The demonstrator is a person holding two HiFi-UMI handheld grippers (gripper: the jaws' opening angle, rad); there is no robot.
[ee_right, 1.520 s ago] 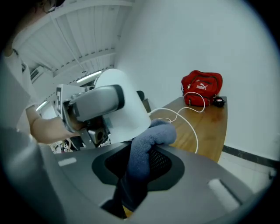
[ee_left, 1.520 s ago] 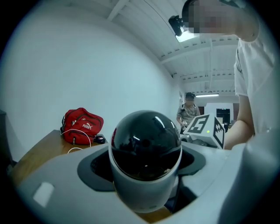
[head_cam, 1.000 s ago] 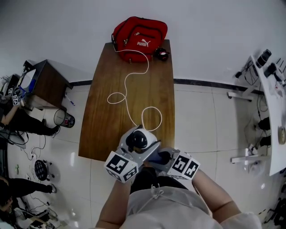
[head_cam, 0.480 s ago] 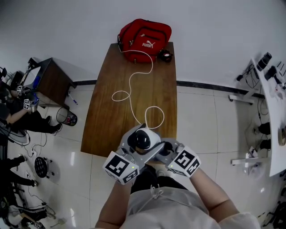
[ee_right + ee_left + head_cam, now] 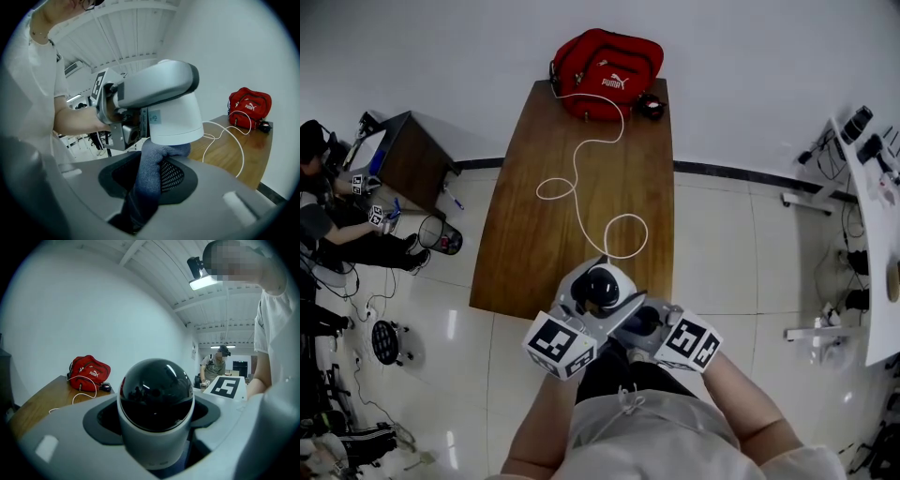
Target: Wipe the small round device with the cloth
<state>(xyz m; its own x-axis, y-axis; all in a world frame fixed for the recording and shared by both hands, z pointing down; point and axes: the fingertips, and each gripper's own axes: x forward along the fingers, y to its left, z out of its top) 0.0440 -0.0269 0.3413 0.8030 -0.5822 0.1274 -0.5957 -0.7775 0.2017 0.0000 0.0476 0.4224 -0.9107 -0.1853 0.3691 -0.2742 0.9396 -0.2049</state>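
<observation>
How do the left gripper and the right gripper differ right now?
The left gripper grips the small round device, hard and white with a dark dome; the right gripper grips the soft blue-grey cloth. The left gripper sits above; the right gripper reaches up from below, cloth against the device's base. Both are shut on something.

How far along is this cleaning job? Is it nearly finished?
Done: the left gripper grips the small round device, lifted off the table, and the right gripper grips the cloth. In hand: the cloth presses against the device's white underside. Left: the dark dome, which the cloth isn't touching; how clean anything is can't be told.
</observation>
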